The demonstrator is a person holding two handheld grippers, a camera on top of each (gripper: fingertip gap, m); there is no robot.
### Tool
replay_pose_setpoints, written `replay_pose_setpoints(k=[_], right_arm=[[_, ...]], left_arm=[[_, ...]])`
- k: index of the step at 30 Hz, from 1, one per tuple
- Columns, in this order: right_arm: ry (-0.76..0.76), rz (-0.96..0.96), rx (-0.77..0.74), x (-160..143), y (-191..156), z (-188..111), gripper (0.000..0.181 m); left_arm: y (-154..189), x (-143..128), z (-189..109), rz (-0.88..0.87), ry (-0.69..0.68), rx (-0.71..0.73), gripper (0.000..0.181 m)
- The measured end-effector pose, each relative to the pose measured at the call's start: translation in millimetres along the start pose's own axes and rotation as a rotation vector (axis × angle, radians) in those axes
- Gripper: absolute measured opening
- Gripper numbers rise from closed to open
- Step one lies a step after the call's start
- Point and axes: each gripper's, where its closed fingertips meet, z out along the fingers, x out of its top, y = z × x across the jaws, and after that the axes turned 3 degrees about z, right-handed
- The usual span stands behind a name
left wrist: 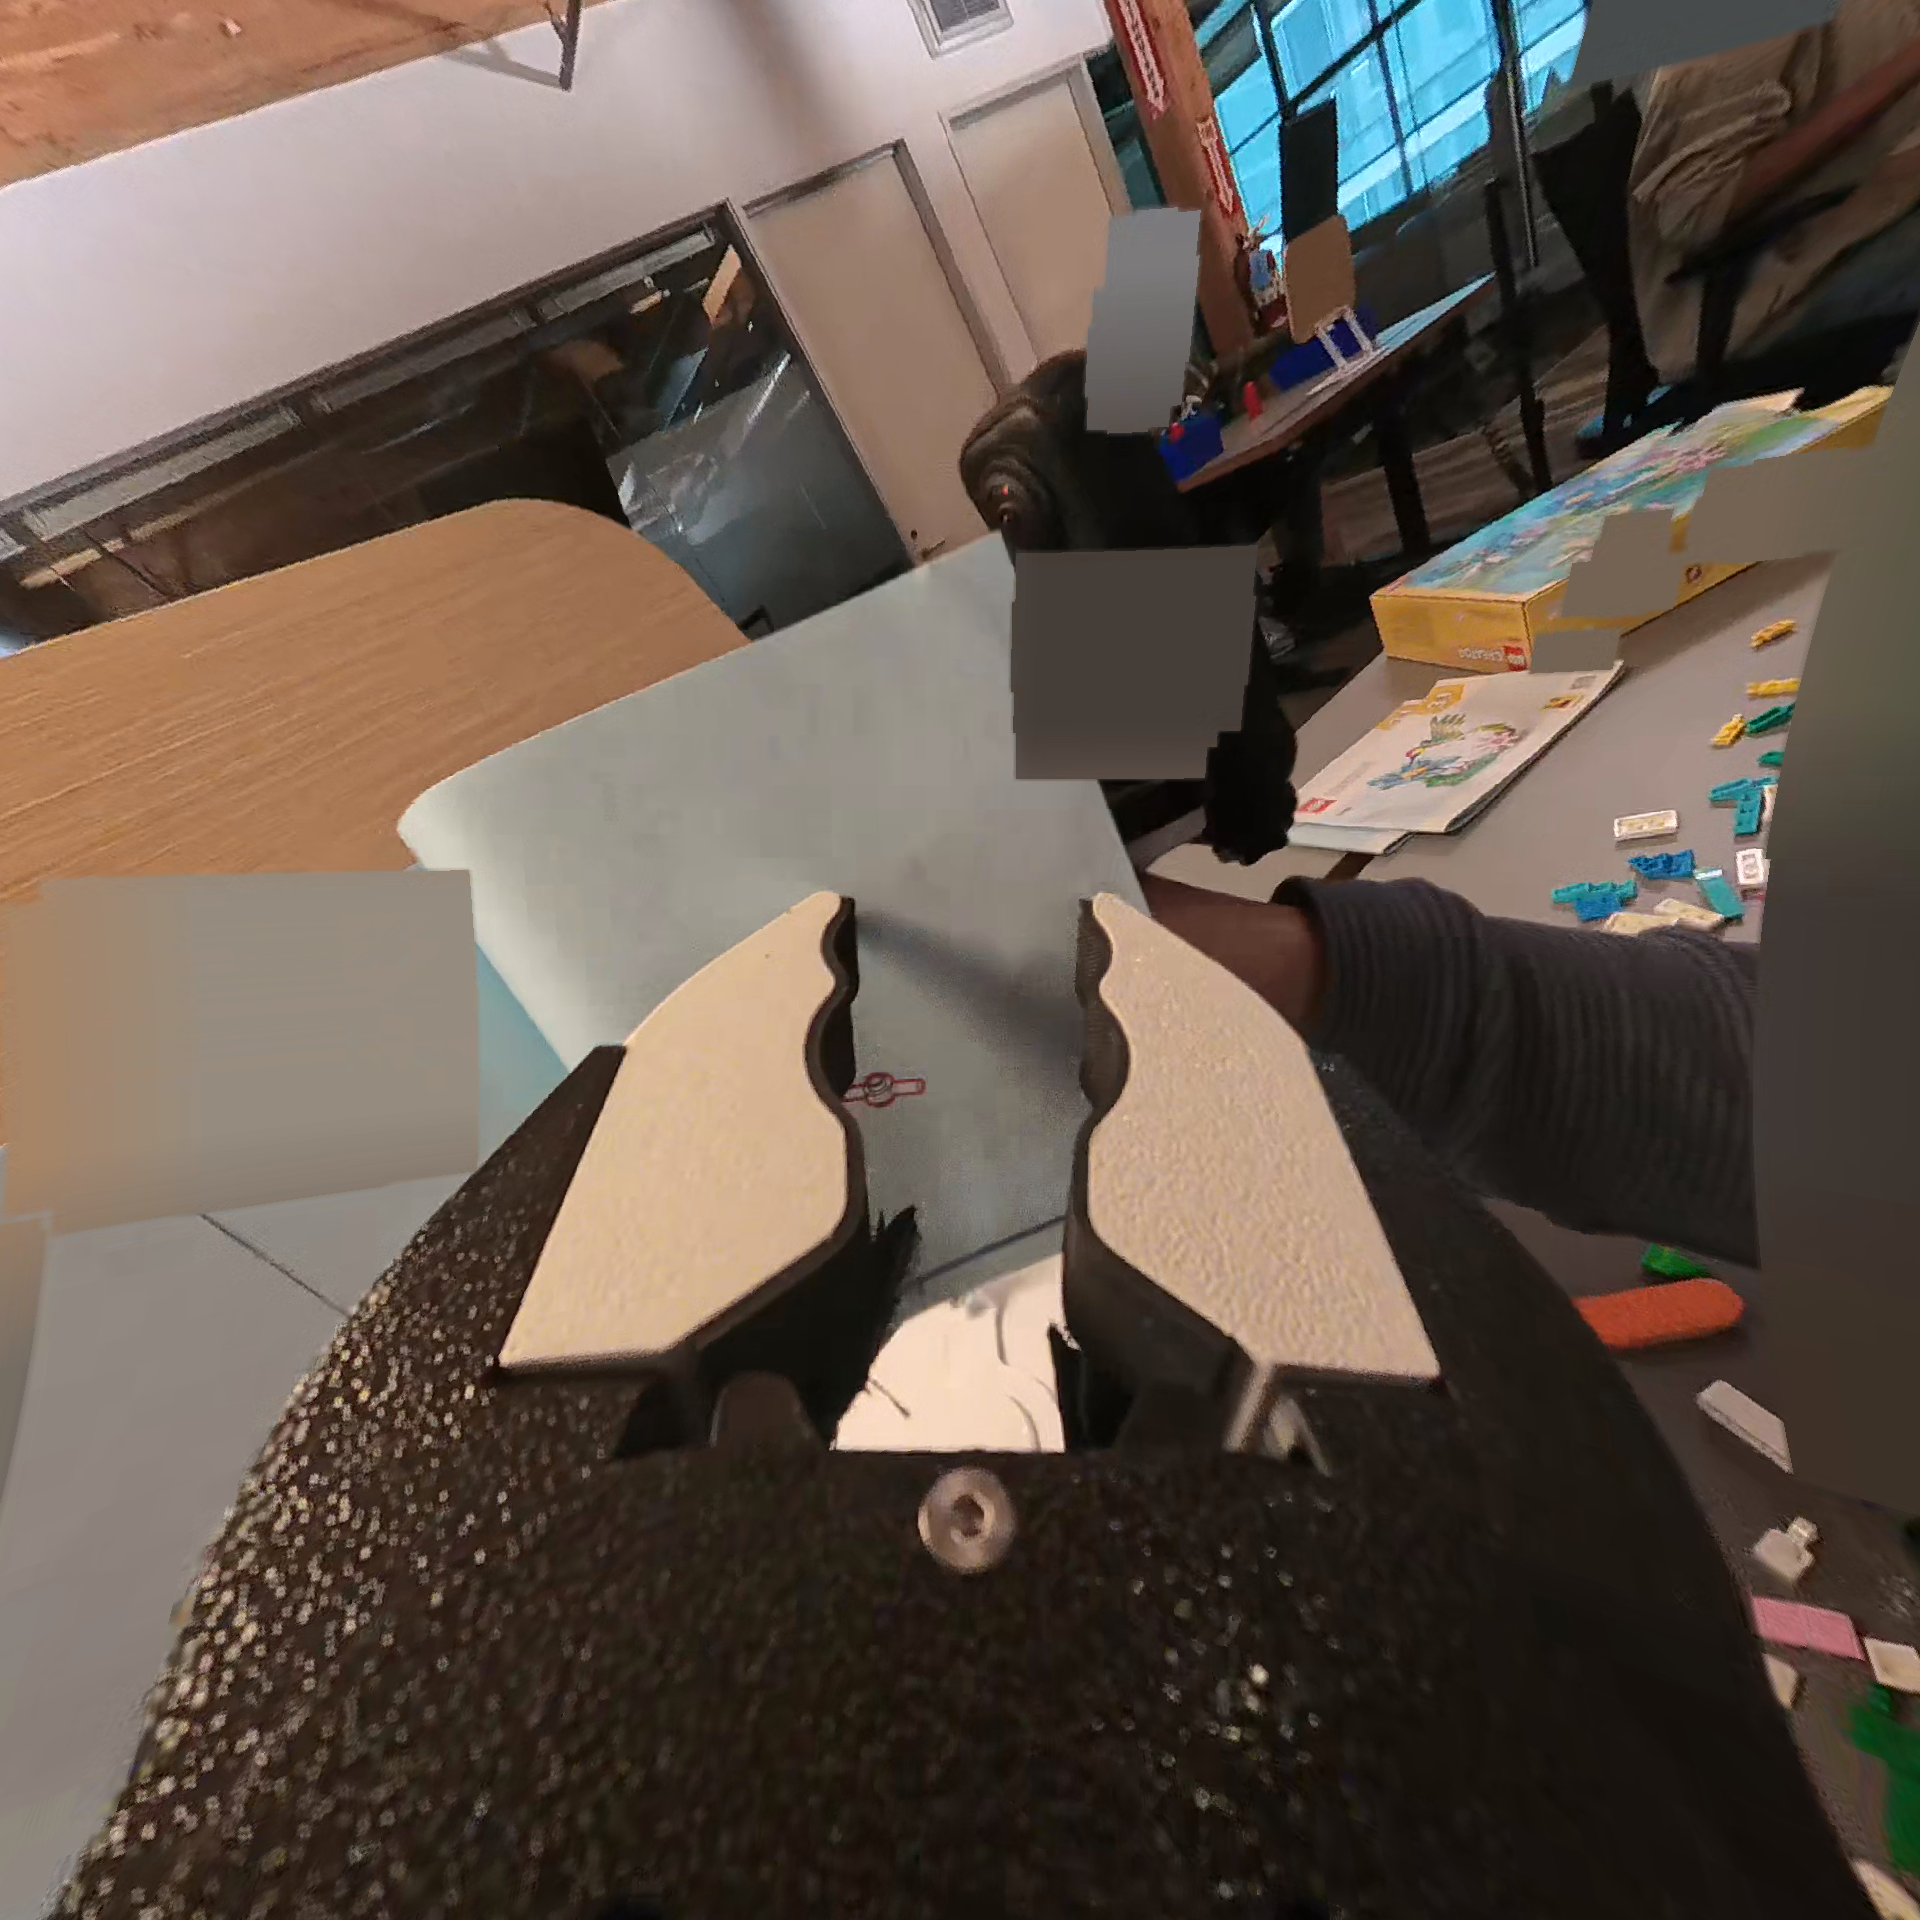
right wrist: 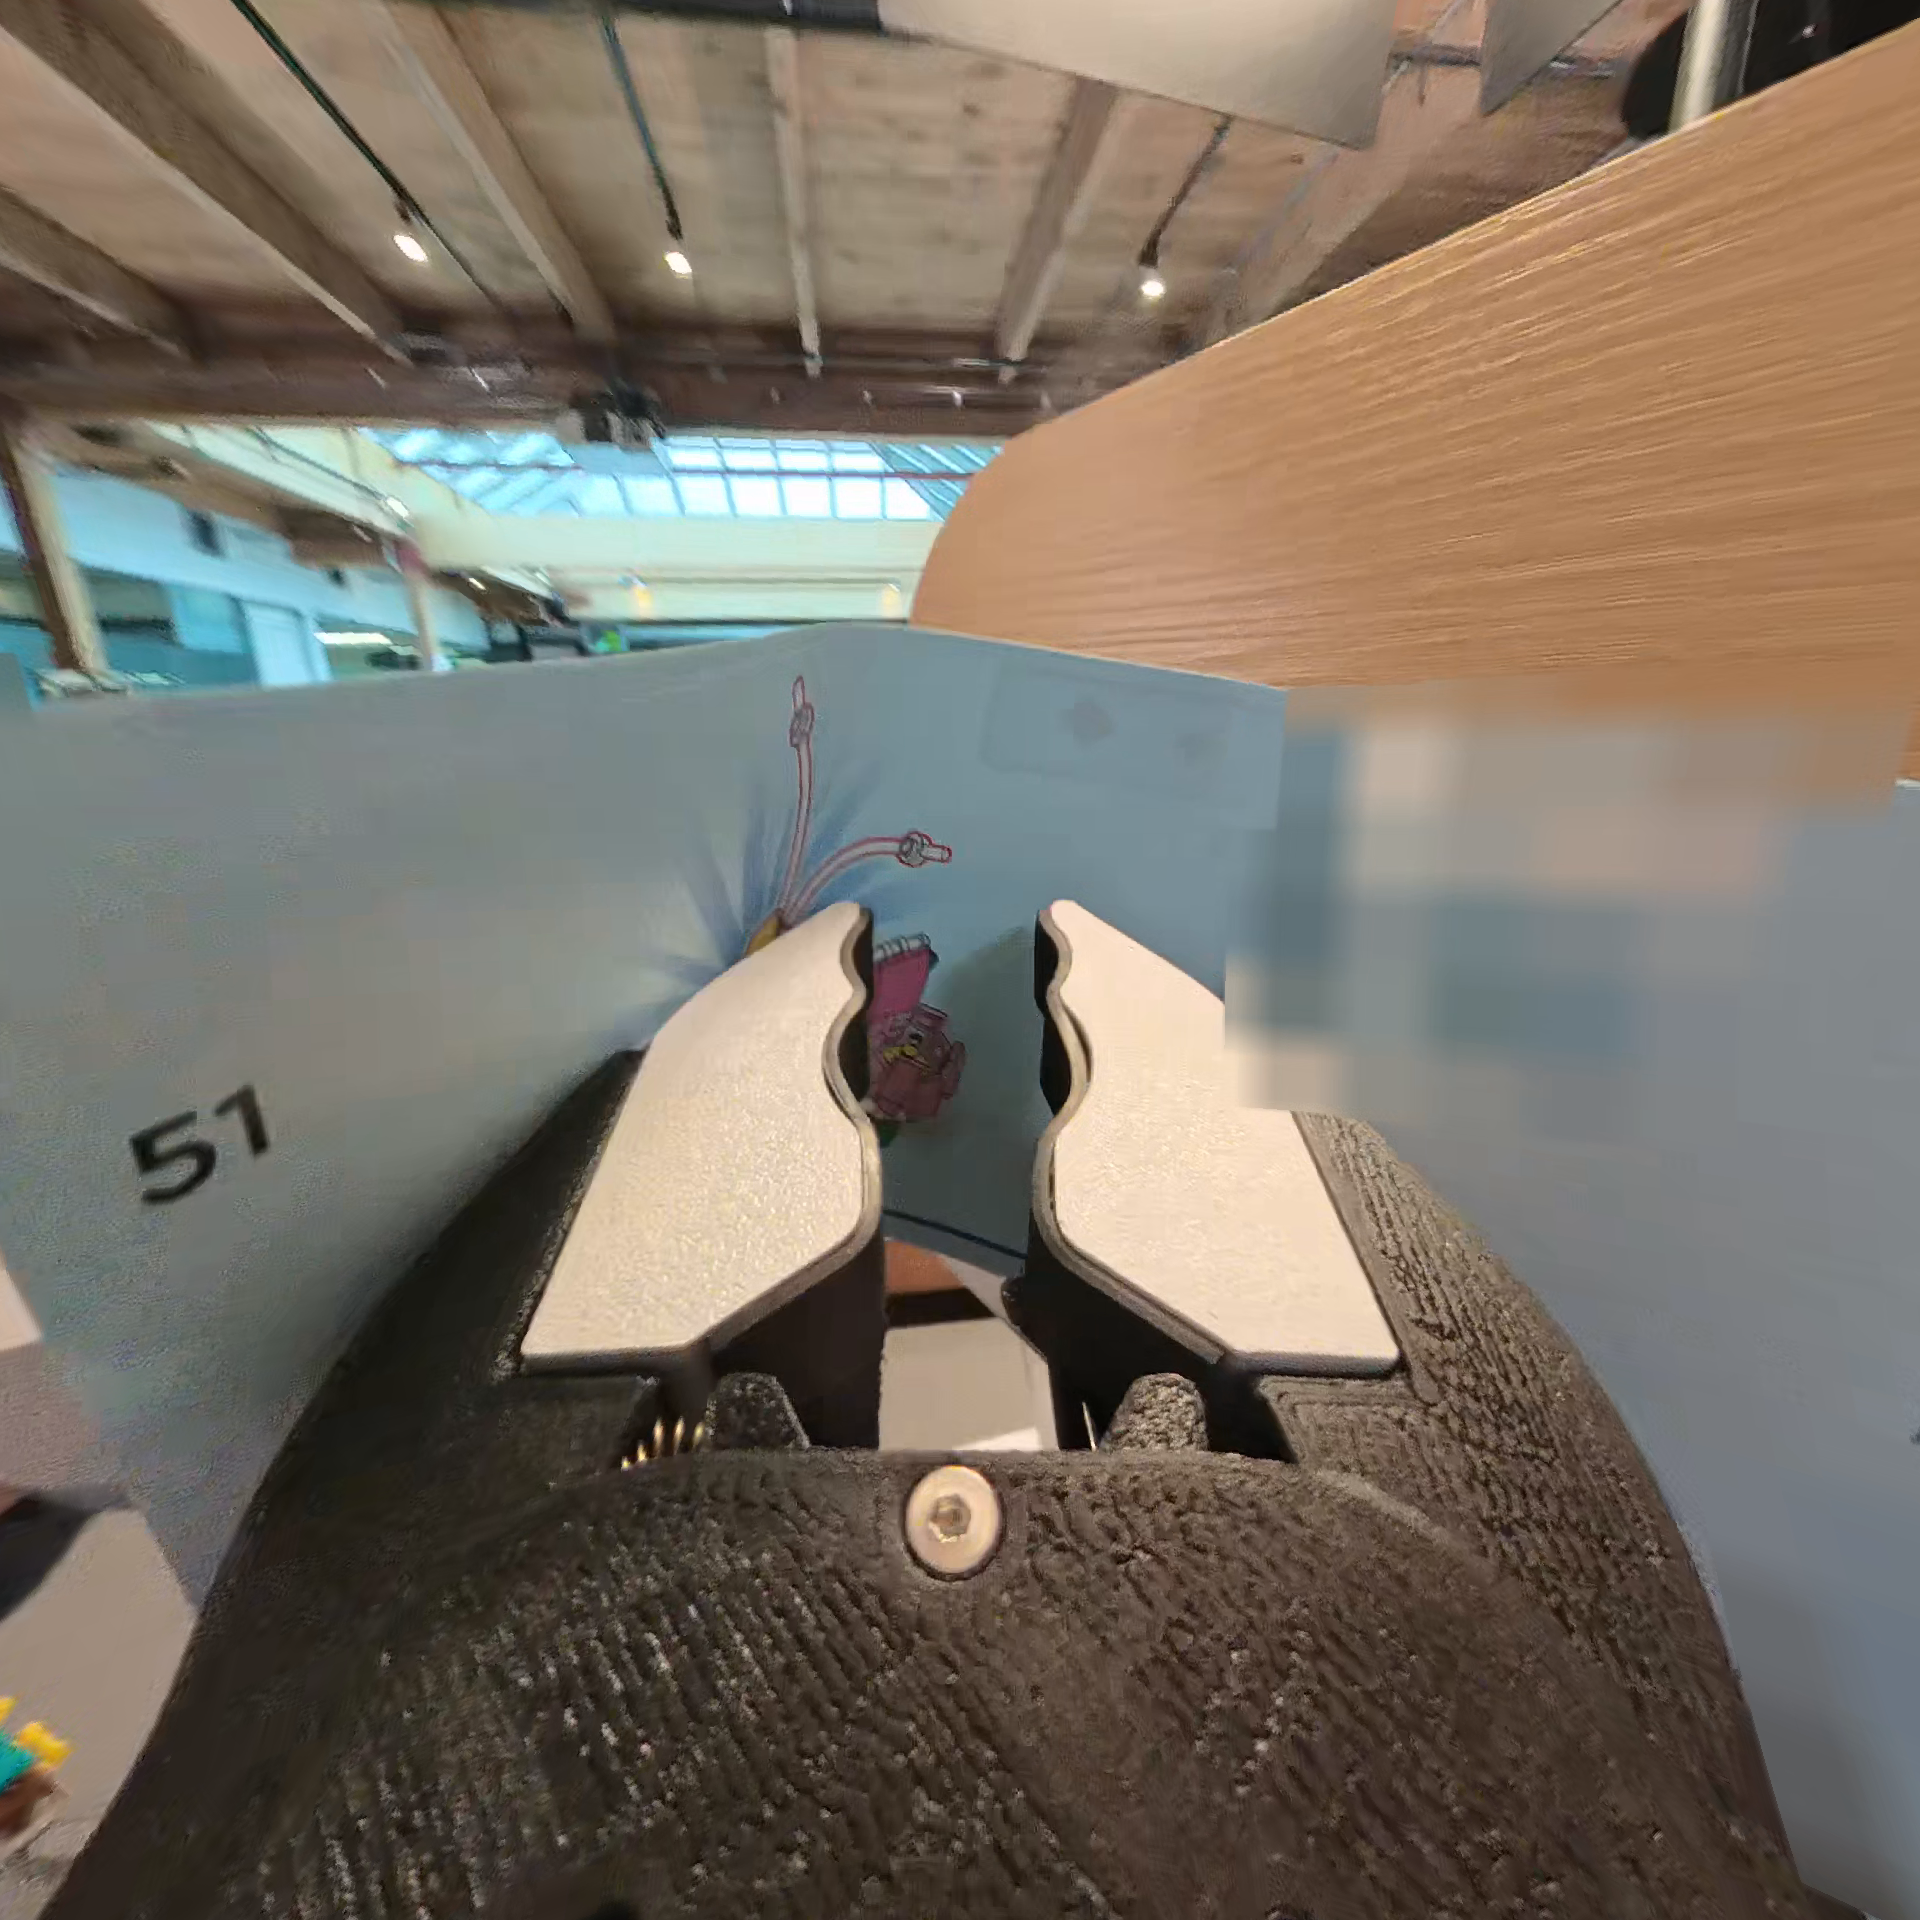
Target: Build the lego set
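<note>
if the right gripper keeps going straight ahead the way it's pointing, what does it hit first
Most likely the open instruction booklet: its pale blue pages stand right in front of the open right gripper, with the pink printed drawing showing between the fingers. Depth is hard to judge.

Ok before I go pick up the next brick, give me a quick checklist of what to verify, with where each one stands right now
1. Left gripper empty: ok, fingers apart, nothing between them.
2. Right gripper empty: ok, fingers apart, only the page behind them.
3. Instruction booklet open and readable: ok, standing open right in front of both grippers.
4. Loose bricks on the grey table: ok, teal, yellow and white pieces lie scattered to the right.
5. Path to the bricks: not ok, a sleeved arm lies between the left gripper and them.
6. Partly built model: cannot tell, not clearly in either view.
</note>
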Motion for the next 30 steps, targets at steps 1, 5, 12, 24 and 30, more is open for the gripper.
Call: replay_pose_setpoints(k=[1,5,12,24,30], right_arm=[[0.019,0.032,0.031,2.0,-1.2,-1.2,0.032],[0.107,0.15,0.153,10.8,-5.1,-8.4,0.043],[0.175,0.186,0.244,18.0,-12.9,-13.7,0.055],[0.303,0.349,0.534,39.1,-36.4,-36.8,0.054],[0.286,0.313,0.558,33.0,-41.8,-36.6,0.055]], left_arm=[[1.4,2.6,0.4,-0.018,0.031,-0.012,0.04],[5.1,8.0,0.7,-0.106,0.13,-0.063,0.043],[2.5,26.8,-2.9,-0.147,0.293,-0.044,0.046],[-16.7,36.4,-8.9,-0.126,0.339,0.106,0.031],[-12.1,38.9,-8.9,-0.19,0.365,0.045,0.027]])
